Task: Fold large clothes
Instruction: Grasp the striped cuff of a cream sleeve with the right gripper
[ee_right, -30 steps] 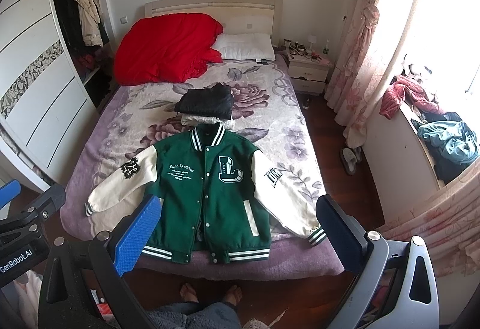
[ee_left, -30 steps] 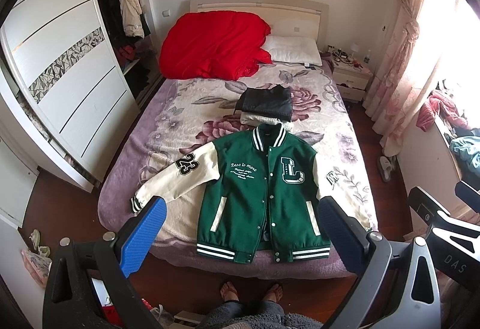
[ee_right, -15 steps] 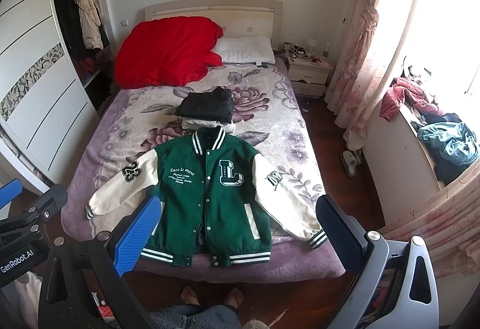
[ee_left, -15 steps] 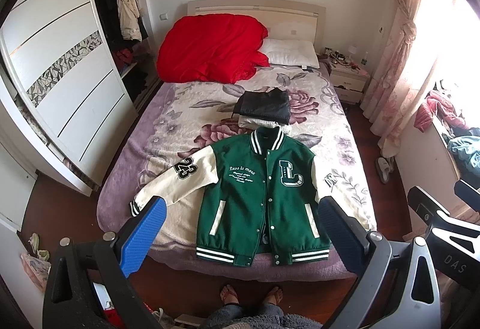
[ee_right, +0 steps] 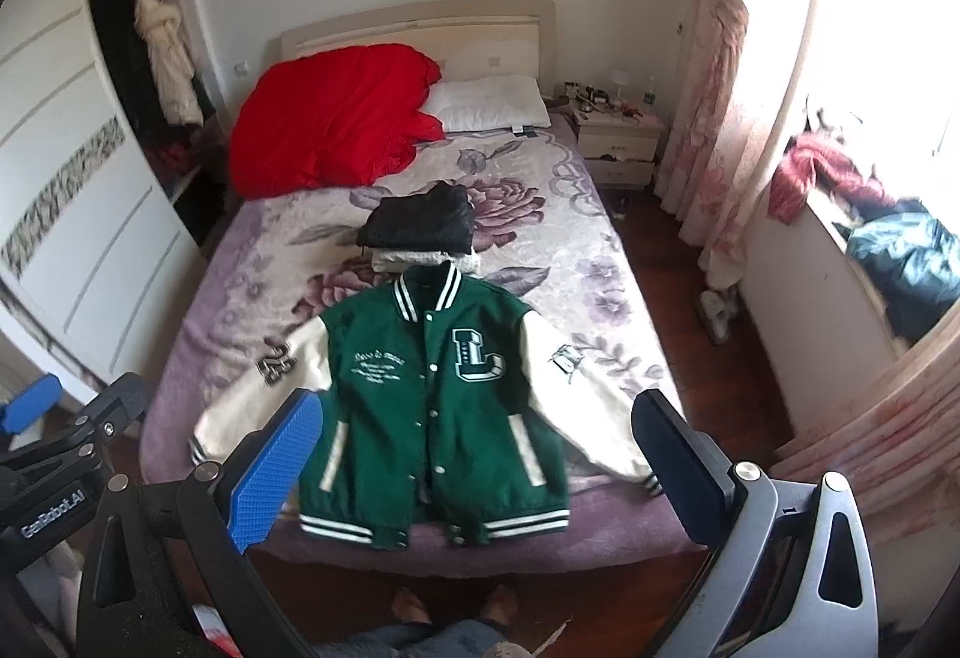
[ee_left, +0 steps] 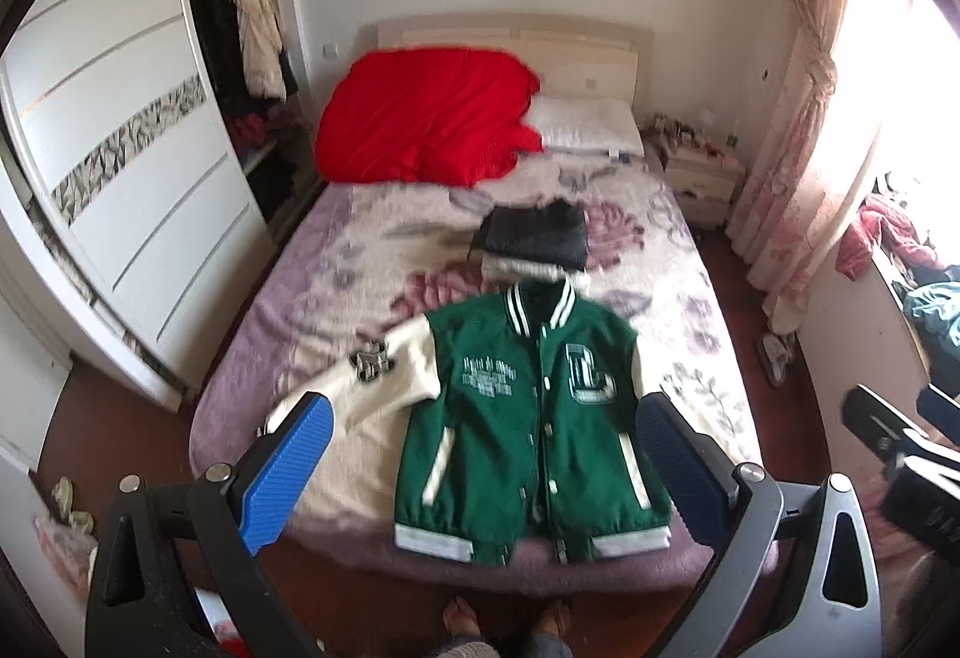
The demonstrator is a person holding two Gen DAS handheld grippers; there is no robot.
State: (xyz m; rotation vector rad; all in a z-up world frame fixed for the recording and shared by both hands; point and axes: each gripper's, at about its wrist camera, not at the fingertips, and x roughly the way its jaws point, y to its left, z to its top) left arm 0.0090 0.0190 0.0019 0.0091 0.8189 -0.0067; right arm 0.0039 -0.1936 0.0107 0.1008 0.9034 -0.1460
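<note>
Lying flat, front up, on the bed (ee_right: 540, 250), the green jacket (ee_right: 432, 406) seems unfolded; left gripper (ee_left: 480, 466) and right gripper (ee_right: 477, 463) hover released, empty.

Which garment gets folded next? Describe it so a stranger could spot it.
Start at the bed with the floral purple cover. At its foot end, nearest the person, a jacket lies spread flat, front up. Unlike the folded black stack beyond its collar, it is green with cream sleeves and a big "L".
</note>
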